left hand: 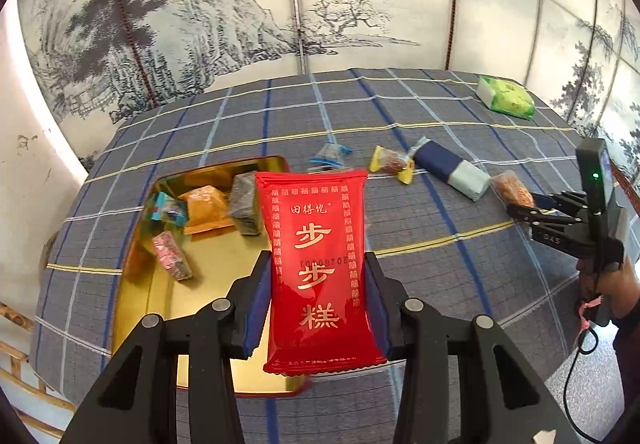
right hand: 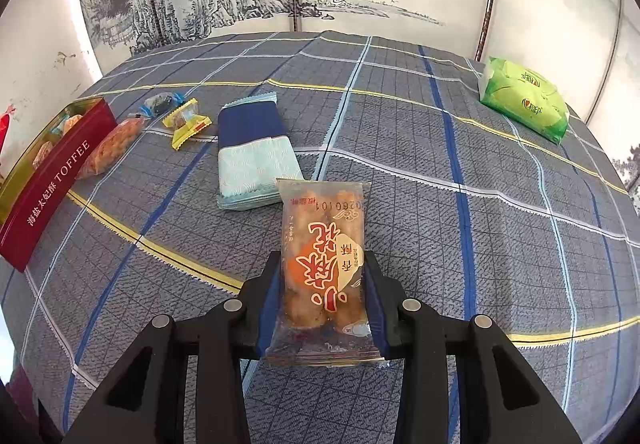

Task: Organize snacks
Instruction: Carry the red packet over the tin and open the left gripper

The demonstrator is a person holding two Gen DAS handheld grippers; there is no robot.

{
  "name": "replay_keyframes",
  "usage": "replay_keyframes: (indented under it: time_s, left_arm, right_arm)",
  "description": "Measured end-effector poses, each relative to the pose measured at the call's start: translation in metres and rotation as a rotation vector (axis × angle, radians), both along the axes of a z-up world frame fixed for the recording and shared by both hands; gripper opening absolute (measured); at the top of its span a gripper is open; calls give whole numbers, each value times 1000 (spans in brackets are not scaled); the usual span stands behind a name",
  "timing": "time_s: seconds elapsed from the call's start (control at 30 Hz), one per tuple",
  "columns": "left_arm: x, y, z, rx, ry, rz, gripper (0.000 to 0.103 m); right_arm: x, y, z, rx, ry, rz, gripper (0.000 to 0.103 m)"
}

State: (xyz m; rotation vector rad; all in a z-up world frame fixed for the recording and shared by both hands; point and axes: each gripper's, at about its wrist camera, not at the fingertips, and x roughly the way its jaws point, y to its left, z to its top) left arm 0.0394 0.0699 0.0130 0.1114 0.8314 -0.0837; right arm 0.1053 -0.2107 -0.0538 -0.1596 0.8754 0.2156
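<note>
The left gripper (left hand: 318,284) pinches a glossy red foil packet (left hand: 316,264) above the gold-lined tin (left hand: 160,296) (red outside, lettered TOFFEE, in the right view only). The right gripper (right hand: 322,284) clamps a clear crinkled snack pouch (right hand: 324,264) over the checked woven tablecloth (right hand: 520,244). Beyond lies a flat blue wrapper (right hand: 254,147).

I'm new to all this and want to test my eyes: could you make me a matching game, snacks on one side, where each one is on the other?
Things:
1. red packet
2. clear packet of brown biscuits
3. green pack
4. pink-wrapped sweet

Places:
A. lying in the gold tin
B. gripped in the left tongs
C. on the far right of the cloth
D. gripped in the right tongs

Pairs: 1-B, 2-D, 3-C, 4-A
</note>
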Motion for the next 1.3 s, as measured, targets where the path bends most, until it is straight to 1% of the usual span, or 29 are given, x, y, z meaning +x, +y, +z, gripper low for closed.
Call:
replay_keyframes:
  time_s: [0.23, 0.47, 0.67, 1.03, 1.2, 1.3]
  left_arm:
    - [6, 40, -13, 12, 12, 71, 39]
    - [11, 69, -33, 42, 37, 116, 39]
    - [15, 90, -48, 44, 54, 156, 39]
    - [20, 110, -67, 30, 84, 192, 39]
    - [20, 114, -71, 36, 88, 197, 39]
    - [21, 116, -74, 27, 99, 201, 39]
  right_arm:
    - [1, 2, 0, -9, -2, -29, 39]
    - [-1, 4, 0, -9, -2, -63, 39]
    - [-4, 7, 1, -8, 1, -74, 39]
    - [-25, 27, 1, 1, 25, -70, 39]
    - [-37, 36, 3, 48, 48, -55, 38]
    - [-42, 41, 3, 86, 65, -46, 38]
